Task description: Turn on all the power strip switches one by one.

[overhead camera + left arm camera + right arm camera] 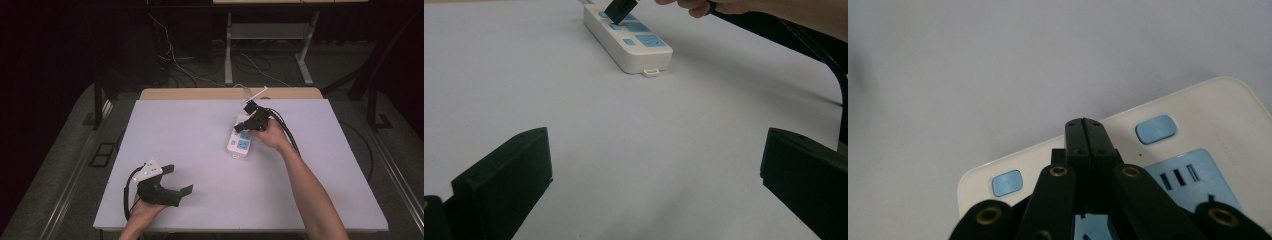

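A white power strip (239,142) with blue sockets and small blue switches lies on the right half of the table, its length running away from me. My right gripper (240,128) is shut with nothing between its jaws, and its tips point down at the strip's far half. In the right gripper view the closed tips (1085,127) sit over the strip (1228,110), between two blue switches (1156,129). My left gripper (177,180) rests at the front left, open and empty. From the left gripper (656,145) view, the strip (634,47) lies far ahead.
A pale grey sheet (200,150) covers the table, with a wooden edge (190,93) at the back. The strip's white cord (255,94) leaves over that edge. Black cables (287,132) trail along the person's right forearm. Desk legs and wires stand on the floor behind.
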A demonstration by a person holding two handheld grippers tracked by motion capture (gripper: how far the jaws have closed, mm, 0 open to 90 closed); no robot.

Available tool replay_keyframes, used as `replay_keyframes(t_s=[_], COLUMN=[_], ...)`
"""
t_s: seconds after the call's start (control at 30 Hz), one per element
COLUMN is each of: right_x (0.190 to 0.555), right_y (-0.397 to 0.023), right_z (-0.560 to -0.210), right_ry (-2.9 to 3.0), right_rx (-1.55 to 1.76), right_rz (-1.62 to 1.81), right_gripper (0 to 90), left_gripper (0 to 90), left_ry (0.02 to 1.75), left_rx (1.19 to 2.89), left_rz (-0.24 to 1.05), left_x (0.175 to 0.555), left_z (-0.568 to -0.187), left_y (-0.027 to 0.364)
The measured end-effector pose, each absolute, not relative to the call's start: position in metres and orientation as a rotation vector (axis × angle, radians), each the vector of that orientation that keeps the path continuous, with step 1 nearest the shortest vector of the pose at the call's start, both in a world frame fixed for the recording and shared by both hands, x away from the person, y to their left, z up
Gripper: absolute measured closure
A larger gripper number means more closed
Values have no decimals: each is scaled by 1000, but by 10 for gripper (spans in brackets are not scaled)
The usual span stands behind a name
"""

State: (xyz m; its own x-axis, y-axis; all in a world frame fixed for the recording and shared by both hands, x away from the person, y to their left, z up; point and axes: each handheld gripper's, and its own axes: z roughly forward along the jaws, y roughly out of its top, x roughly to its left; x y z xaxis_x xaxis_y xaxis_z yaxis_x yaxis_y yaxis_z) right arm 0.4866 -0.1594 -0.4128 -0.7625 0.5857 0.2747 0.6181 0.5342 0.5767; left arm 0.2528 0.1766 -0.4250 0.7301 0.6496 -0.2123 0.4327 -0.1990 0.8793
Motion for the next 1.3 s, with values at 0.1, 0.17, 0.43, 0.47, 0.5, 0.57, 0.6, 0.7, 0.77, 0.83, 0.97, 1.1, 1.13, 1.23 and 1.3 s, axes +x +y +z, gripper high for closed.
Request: replay_keyframes(t_s=[0.1, 0.17, 0.43, 0.47, 0.5, 0.57, 0.6, 0.7, 0.77, 0.83, 0.97, 1.1, 1.13, 1.23, 1.3], right_x=[486, 487, 486, 485, 485, 484, 484, 484, 484, 484, 482, 478, 477, 475, 475], right_y=[-158, -158, -158, -158, -159, -157, -157, -157, -157, -157, -156, -150, -148, -144, -142], right_z=[-414, -414, -415, -416, -417, -417, -417, -418, -418, -418, -417, -414, -413, -411, -411], right_ry=[-2702, -2701, -2723, -2713, -2705, -2726, -2726, -2732, -2729, -2731, -2752, -2801, -2797, -2817, -2829], right_rx=[-1066, -1067, -1065, -1071, -1073, -1066, -1066, -1057, -1058, -1057, -1058, -1035, -1032, -1029, -1029], right_rz=[-1053, -1051, -1042, -1051, -1067, -1060, -1060, -1058, -1063, -1064, -1062, -1008, -996, -986, -987], right_gripper=[900, 900, 900, 900, 900, 900, 900, 900, 900, 900, 900, 900, 900, 900, 900], left_gripper=[0, 0, 0, 0, 0, 0, 0, 0, 0, 0, 0, 0, 0, 0, 0], left_ry=[843, 844, 842, 840, 841, 843, 842, 842, 843, 844, 846, 846, 845, 846, 844], left_rx=[1836, 1836, 1840, 1841, 1841, 1841, 1841, 1839, 1838, 1837, 1834, 1836, 1835, 1835, 1835], left_rz=[248, 248, 247, 247, 247, 247, 247, 249, 248, 248, 247, 245, 245, 243, 243], left_x=[253, 253, 252, 252, 252, 251, 251, 250, 250, 250, 251, 251, 251, 251, 251], left_z=[-425, -425, -425, -425, -425, -425, -425, -425, -425, -425, -425, -425, -425, -425, -425], left_y=[177, 177, 175, 175, 175, 175, 174, 175, 175, 176, 176, 176, 176, 175, 175])
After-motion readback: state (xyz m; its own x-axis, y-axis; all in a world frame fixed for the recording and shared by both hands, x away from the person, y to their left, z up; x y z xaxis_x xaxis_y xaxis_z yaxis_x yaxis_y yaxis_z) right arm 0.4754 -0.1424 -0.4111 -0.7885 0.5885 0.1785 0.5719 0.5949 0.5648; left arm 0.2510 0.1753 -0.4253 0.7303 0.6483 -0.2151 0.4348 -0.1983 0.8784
